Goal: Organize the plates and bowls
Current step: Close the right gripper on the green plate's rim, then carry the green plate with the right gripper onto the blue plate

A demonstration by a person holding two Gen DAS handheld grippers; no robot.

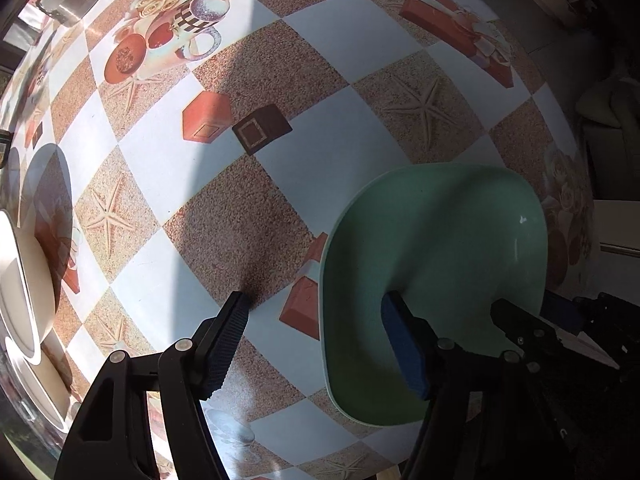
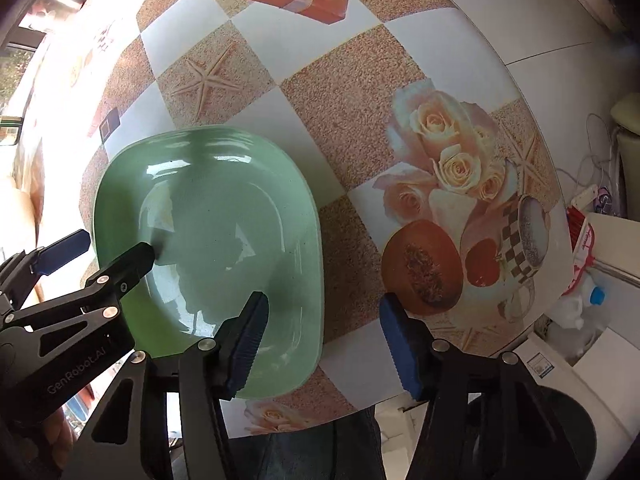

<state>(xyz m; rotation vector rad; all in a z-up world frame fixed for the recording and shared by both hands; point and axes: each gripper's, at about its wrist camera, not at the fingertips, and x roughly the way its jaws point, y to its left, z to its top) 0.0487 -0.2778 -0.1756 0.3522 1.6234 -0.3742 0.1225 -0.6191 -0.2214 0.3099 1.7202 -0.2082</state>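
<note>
A pale green, rounded-square plate [image 1: 432, 248] [image 2: 224, 220] lies flat on the patterned tablecloth [image 1: 320, 60] near the table's front edge. My left gripper [image 1: 316, 304] points down over the plate's left rim, one finger inside the plate and the other on the cloth side. The jaws stand apart and no pad touches the rim. My right gripper [image 2: 323, 304] straddles the opposite rim the same way, open, with one blue-padded finger [image 2: 248, 340] over the plate. Each gripper also shows in the other's view: the right gripper [image 1: 528, 308] and the left gripper [image 2: 116, 245].
White bowls [image 1: 24, 280] stand stacked at the left edge of the left wrist view. The table's rounded front edge [image 2: 360, 412] runs close below the plate. A person's trouser leg [image 2: 312, 452] is under it. A white appliance [image 2: 560, 368] and bottles stand at the right.
</note>
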